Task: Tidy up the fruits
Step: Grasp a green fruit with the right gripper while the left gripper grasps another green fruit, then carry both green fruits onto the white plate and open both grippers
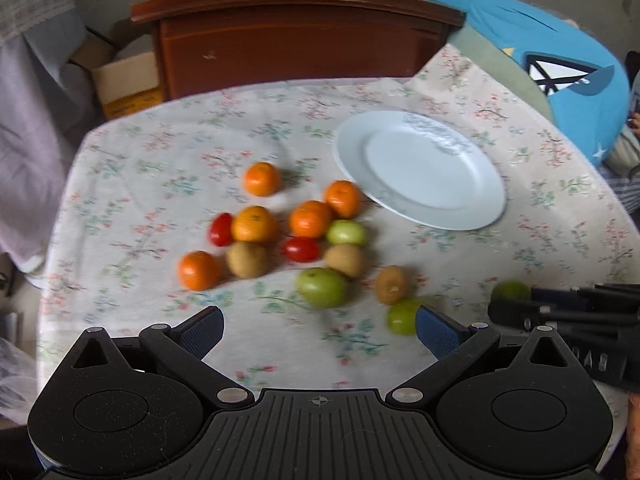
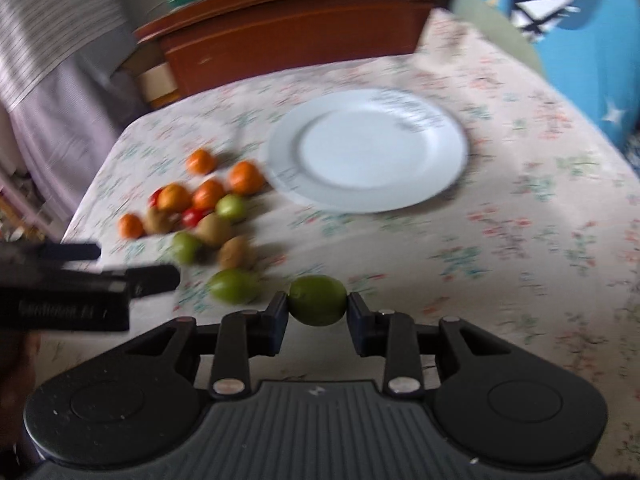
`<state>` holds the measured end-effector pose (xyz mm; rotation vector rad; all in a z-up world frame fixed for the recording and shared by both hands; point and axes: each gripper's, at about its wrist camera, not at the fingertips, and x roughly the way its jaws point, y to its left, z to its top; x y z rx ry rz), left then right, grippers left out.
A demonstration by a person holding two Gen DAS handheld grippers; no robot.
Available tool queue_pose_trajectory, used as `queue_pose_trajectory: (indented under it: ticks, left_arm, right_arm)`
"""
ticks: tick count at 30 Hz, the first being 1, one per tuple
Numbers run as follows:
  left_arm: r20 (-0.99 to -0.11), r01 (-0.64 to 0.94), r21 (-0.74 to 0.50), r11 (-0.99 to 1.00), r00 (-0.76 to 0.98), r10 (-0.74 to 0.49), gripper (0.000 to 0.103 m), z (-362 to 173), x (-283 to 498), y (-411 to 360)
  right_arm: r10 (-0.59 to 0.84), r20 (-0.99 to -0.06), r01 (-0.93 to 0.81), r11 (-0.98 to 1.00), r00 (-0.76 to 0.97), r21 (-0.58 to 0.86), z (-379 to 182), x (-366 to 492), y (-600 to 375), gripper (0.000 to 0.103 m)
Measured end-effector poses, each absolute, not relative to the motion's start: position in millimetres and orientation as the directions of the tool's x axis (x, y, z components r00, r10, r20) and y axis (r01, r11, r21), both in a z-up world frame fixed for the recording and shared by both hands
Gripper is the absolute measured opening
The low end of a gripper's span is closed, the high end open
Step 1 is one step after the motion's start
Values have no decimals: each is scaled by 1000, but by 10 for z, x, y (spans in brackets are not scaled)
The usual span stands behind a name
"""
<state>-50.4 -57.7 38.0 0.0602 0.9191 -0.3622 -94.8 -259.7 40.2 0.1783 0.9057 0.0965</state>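
Several loose fruits lie in a cluster on the floral tablecloth: oranges (image 1: 262, 179), red tomatoes (image 1: 302, 249), brown kiwis (image 1: 345, 260) and green fruits (image 1: 322, 287). A bare white plate (image 1: 420, 168) sits beyond them to the right. My left gripper (image 1: 320, 328) hangs open over the cloth just short of the cluster, nothing between its fingers. My right gripper (image 2: 318, 308) is shut on a green fruit (image 2: 318, 300), lifted near the table's front; it also shows at the right edge of the left wrist view as the right gripper (image 1: 516, 302) with the green fruit (image 1: 510, 291). The plate (image 2: 380, 152) lies ahead of it.
A dark wooden headboard (image 1: 296, 40) runs along the table's far edge, and a cardboard box (image 1: 124, 80) stands to its left. A blue cushion (image 1: 560, 72) lies at the back right. The left gripper (image 2: 134, 264) reaches in from the left of the right wrist view.
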Motion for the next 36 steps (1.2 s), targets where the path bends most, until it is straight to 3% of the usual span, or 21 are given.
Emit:
queue_pose_trajectory:
  ticks: [4, 12, 16, 21, 24, 36]
  left_arm:
    - [-791, 368, -107, 924, 531, -303, 100, 290, -548, -770]
    - [-793, 387, -123, 914, 515, -325, 82, 155, -560, -960]
    - [-795, 381, -159, 911, 498, -347, 60, 117, -535, -982]
    - [-782, 382, -157, 911, 515, -351, 47, 116, -529, -968]
    - [-775, 387, -183, 904, 509, -375, 32, 125, -526, -942]
    - [-745, 405, -177, 897, 541, -391, 32, 261, -605, -877]
  right_arm:
    - [131, -769, 56, 976, 626, 212, 442, -930, -2737, 32]
    - [114, -766, 114, 965, 633, 237, 469, -916, -2853, 32]
    - [112, -773, 122, 963, 625, 239, 454, -895, -2848, 32]
    - [117, -776, 124, 962, 619, 243, 438, -881, -2837, 32]
    - [119, -780, 124, 962, 614, 245, 425, -872, -2825, 32]
    - [144, -782, 119, 956, 606, 269, 402, -845, -2801, 32]
